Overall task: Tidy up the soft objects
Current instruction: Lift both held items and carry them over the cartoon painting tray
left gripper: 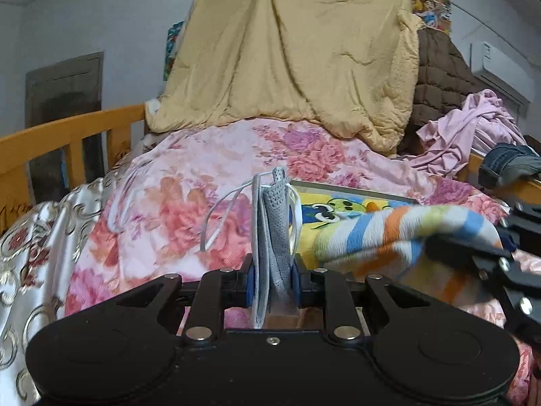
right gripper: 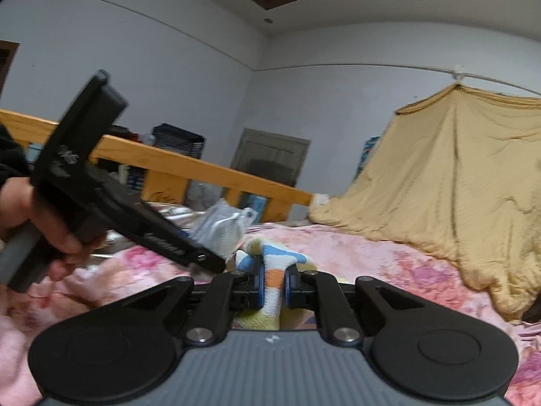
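Listing from my left: orange wooden bed rail (left gripper: 67, 132); my left tool (left gripper: 273, 279), closed on a grey face mask (left gripper: 275, 233) standing upright between its blue pads, raised above the floral quilt (left gripper: 189, 176); my right tool (right gripper: 274, 286), pinched shut on a striped towel (right gripper: 270, 264) just beside the mask; tan blanket (left gripper: 297, 54) draped behind.

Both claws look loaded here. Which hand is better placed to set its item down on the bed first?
Probably left: the left claw pinches only a small grey mesh face mask over bare pink floral quilt. The right claw grips a bulkier striped fleece towel.
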`<state>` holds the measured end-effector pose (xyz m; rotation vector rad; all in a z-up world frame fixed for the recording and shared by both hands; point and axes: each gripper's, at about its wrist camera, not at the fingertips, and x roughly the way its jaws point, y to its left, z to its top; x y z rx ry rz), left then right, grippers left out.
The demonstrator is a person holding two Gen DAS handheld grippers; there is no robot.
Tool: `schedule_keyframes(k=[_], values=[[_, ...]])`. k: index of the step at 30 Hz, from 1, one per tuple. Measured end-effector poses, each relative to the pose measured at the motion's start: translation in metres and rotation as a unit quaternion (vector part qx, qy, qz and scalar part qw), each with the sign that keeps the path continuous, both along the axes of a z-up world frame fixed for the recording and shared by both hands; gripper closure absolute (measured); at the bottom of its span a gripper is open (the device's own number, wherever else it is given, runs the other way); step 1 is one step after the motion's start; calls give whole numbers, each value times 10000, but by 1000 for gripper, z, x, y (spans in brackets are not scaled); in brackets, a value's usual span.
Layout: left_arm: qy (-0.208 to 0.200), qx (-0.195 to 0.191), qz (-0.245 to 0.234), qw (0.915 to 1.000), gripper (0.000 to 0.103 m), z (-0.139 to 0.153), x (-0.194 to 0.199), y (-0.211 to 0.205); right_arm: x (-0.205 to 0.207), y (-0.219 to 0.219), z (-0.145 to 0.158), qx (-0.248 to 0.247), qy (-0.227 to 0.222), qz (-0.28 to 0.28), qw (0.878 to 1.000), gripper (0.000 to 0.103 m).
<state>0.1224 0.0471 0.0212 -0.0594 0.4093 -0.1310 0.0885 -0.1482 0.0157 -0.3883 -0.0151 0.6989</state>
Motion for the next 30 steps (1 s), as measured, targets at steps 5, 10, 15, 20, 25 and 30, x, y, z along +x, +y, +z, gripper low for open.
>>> schedule_keyframes(k=[5,10,15,20,25,30], values=[[59,-66,-100,9999,81,-1,22,-15,24,-21,8,245,-64,-399,9989,91],[75,-187,-321,9993,81,3,59,-38,66,-42,7,522,167,-845,9949,91],[53,-245,-496,9985,81,13,107,-64,113,-63,4,686,293,-1267,9891,91],[172,-215,-541,9982,81,12,162,-90,160,-84,-5,795,434,-1623,9826,91],[381,-253,-548,9974,81,1,212,-111,195,-104,-7,952,571,-1853,9764,91],[682,-389,-518,9956,81,-14,254,-128,220,-120,-10,1005,668,-2041,9715,91]])
